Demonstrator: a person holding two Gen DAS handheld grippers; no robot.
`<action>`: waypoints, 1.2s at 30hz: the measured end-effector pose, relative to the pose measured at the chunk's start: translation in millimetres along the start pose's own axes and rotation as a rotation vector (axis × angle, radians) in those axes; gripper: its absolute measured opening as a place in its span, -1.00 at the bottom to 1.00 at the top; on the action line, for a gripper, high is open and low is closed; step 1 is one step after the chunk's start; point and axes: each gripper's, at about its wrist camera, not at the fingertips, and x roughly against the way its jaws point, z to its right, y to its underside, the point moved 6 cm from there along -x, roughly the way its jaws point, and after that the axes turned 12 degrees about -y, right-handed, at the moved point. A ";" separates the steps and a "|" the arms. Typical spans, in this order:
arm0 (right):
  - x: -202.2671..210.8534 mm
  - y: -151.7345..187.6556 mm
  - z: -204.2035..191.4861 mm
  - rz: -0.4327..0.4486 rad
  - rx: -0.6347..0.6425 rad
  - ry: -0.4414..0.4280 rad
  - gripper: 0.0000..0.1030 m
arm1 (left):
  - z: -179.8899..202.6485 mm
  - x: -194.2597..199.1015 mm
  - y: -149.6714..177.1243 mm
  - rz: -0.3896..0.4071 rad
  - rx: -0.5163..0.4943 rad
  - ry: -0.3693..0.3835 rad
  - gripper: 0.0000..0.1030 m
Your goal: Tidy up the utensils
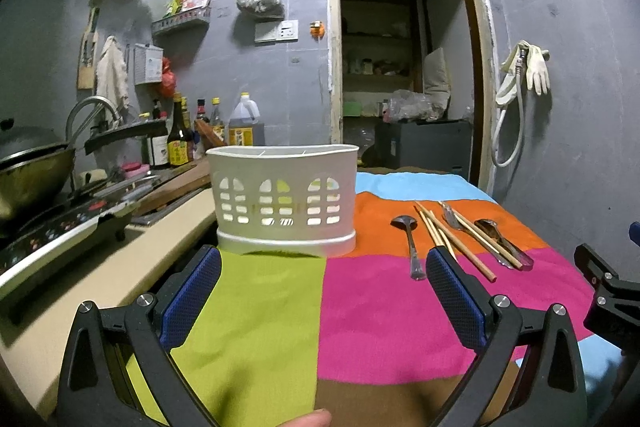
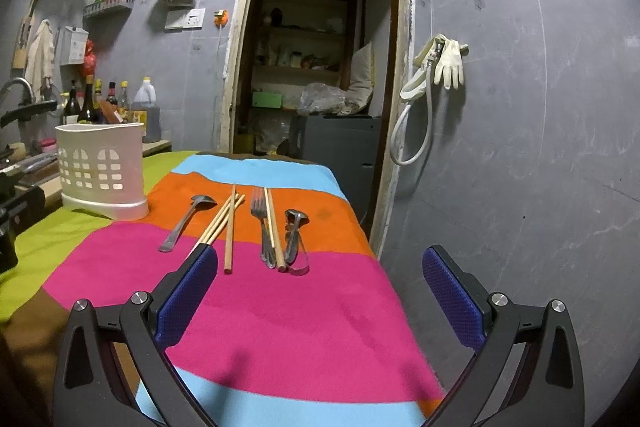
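A white slotted utensil holder [image 1: 285,199] [image 2: 102,169] stands upright on the striped cloth, straight ahead of my left gripper [image 1: 324,263], which is open and holds nothing. To its right lie a metal spoon [image 1: 409,243] [image 2: 185,221], several wooden chopsticks [image 1: 456,241] [image 2: 229,227], a fork [image 1: 454,219] [image 2: 261,227] and a second spoon [image 1: 498,237] [image 2: 294,235]. My right gripper [image 2: 320,261] is open and empty, hovering just short of the utensils' handle ends. Part of the right gripper's black frame [image 1: 608,291] shows in the left wrist view.
The table wears a multicoloured cloth [image 2: 280,307]; its right edge drops off beside a doorway [image 2: 316,47]. On the left, a counter holds a stove with a wok [image 1: 32,175], bottles [image 1: 180,139] and an oil jug [image 1: 246,125]. A fingertip [image 1: 308,419] shows at the bottom.
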 end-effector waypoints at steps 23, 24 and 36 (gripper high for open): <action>-97.5 -48.9 57.1 -0.174 0.020 -0.171 1.00 | 91.8 -106.3 -58.2 -0.241 -0.169 0.245 0.77; -105.7 -49.2 58.1 -0.193 0.011 -0.193 0.96 | 96.6 -112.5 -57.9 -0.252 -0.184 0.252 0.67; -196.6 -21.4 56.2 -0.478 -0.121 -0.386 0.26 | 140.3 -196.4 -19.4 -0.522 -0.296 0.335 -0.26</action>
